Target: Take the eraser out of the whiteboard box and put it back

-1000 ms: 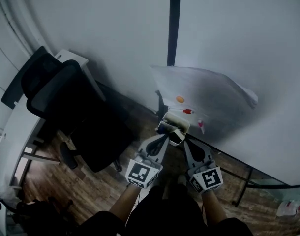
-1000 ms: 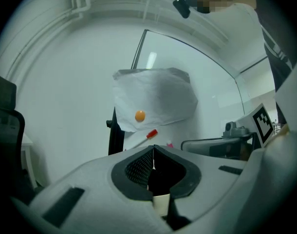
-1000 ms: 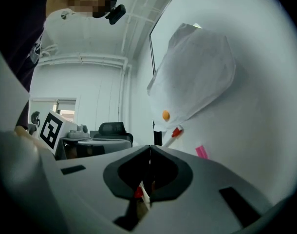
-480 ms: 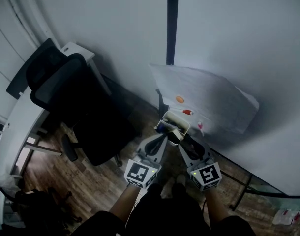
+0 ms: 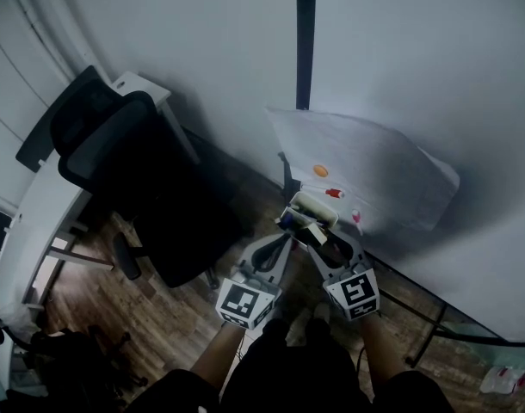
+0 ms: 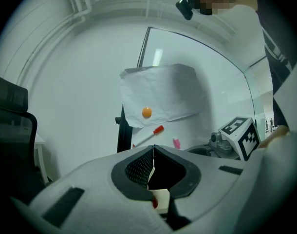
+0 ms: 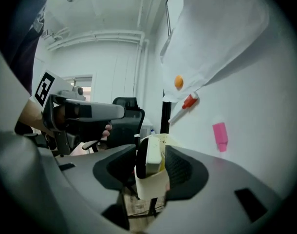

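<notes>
R gripper [image 7: 151,146] jaws just opened round blocky eraser [image 7: 152,157].

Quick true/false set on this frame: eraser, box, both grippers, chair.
1. The eraser stands inside the whiteboard box. True.
2. The right gripper is clamped on the eraser. False: its jaws have just been opening and stand apart on either side of the eraser.
3. The left gripper is shut on a thin wall of the box. True.
4. In the head view, the office chair is right of the paper sheet. False: it is to the left.
5. An orange magnet sits on the paper sheet. True.
</notes>
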Demonstrator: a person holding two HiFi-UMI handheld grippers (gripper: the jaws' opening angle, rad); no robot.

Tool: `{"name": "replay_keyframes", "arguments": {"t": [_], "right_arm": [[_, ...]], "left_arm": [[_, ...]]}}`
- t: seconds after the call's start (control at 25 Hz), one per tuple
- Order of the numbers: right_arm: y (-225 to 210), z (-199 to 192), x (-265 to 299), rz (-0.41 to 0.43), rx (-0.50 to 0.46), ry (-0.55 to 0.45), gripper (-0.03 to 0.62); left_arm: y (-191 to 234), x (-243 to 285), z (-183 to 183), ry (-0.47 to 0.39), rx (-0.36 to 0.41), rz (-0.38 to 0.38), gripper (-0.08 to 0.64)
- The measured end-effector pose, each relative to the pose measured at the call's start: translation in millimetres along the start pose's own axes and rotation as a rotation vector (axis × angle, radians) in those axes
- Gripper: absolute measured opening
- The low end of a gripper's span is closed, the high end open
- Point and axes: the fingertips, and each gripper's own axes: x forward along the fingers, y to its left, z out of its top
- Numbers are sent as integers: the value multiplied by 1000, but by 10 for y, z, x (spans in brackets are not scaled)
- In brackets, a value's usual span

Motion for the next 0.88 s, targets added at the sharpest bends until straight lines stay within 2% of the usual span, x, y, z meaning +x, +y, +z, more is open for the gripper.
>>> {"name": "replay_keyframes", "arguments": {"t": [0.2, 0.52, 0.88], "right_arm": [[31, -54, 74, -6, -26, 25, 147], [3, -54, 55, -8, -11, 27, 110], [-33, 357, -206, -12, -28, -63, 109]], "left_arm": [[23, -37, 9, 2, -1, 6, 5], [39, -67, 16, 0, -11, 16, 5], [71, -55, 223, -47, 7, 36, 5]]}}
